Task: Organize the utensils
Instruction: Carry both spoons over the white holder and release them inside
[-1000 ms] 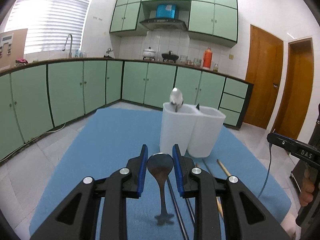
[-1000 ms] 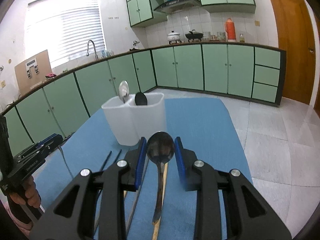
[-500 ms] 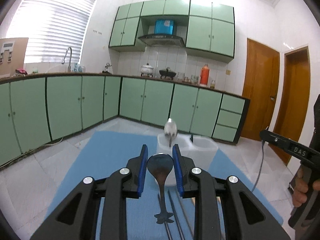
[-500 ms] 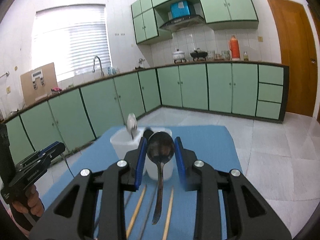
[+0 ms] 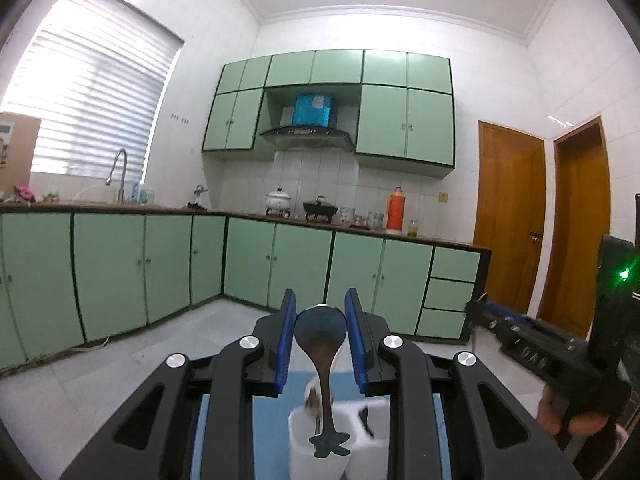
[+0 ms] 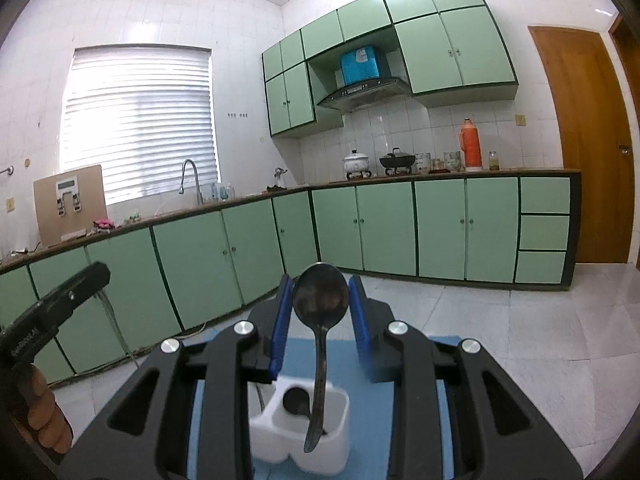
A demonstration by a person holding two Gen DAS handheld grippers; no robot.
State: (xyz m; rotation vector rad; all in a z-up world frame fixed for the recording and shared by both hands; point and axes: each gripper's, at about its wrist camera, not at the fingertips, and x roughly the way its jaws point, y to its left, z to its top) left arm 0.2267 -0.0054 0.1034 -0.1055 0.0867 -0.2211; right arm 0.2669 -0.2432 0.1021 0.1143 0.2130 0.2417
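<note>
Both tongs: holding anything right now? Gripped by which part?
Yes. Left tongs clamp a metal spoon by its bowl, handle hanging down. Right tongs clamp a dark spoon by its bowl too, handle hanging over the white utensil holder.

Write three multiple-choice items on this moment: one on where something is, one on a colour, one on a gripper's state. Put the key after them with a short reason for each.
1. Where does the handle end of the right gripper's spoon hang?
A. Over the white holder
B. Flat on the blue mat
C. In the sink

2. What colour are the finger pads of the left gripper?
A. Red
B. Blue
C. Yellow

3. What is the left gripper doing?
A. Hanging open, empty
B. Shut on a spoon
C. Shut on chopsticks

Key: 1 A, the handle tip dips over the holder's compartment. 2 B, blue strips line both fingers. 3 B, the bowl sits clamped between the pads.
</note>
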